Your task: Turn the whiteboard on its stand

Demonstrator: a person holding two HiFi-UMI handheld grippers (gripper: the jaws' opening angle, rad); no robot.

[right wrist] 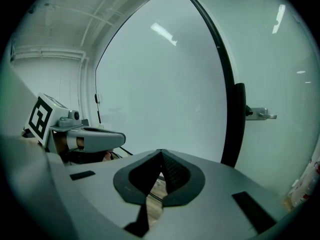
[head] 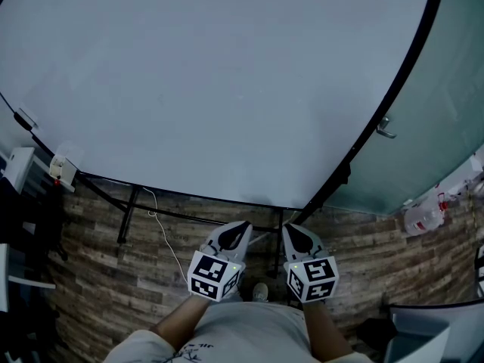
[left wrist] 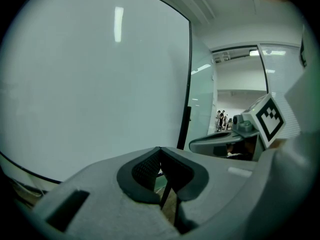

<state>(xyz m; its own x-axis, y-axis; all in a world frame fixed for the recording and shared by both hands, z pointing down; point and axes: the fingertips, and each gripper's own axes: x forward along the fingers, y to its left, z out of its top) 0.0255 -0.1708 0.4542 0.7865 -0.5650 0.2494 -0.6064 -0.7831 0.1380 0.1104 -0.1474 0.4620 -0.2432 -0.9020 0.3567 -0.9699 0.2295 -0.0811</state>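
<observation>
A large whiteboard point(head: 219, 82) with a black frame fills most of the head view; its blank face also shows in the left gripper view point(left wrist: 95, 84) and the right gripper view point(right wrist: 165, 89). Its black stand legs point(head: 128, 214) reach the floor below the lower edge. My left gripper point(head: 240, 229) and right gripper point(head: 291, 233) hang side by side just under the board's lower right corner, both shut with nothing between the tips. Neither touches the board. Each gripper appears in the other's view: right gripper point(left wrist: 235, 139), left gripper point(right wrist: 92, 136).
A glass wall with a door handle point(head: 386, 129) stands right of the board. A white box point(head: 62, 171) and cable point(head: 162, 233) hang at the lower left. A plastic bottle point(head: 423, 216) lies on the wood-pattern floor point(head: 91, 278) at right. Dark furniture borders the left edge.
</observation>
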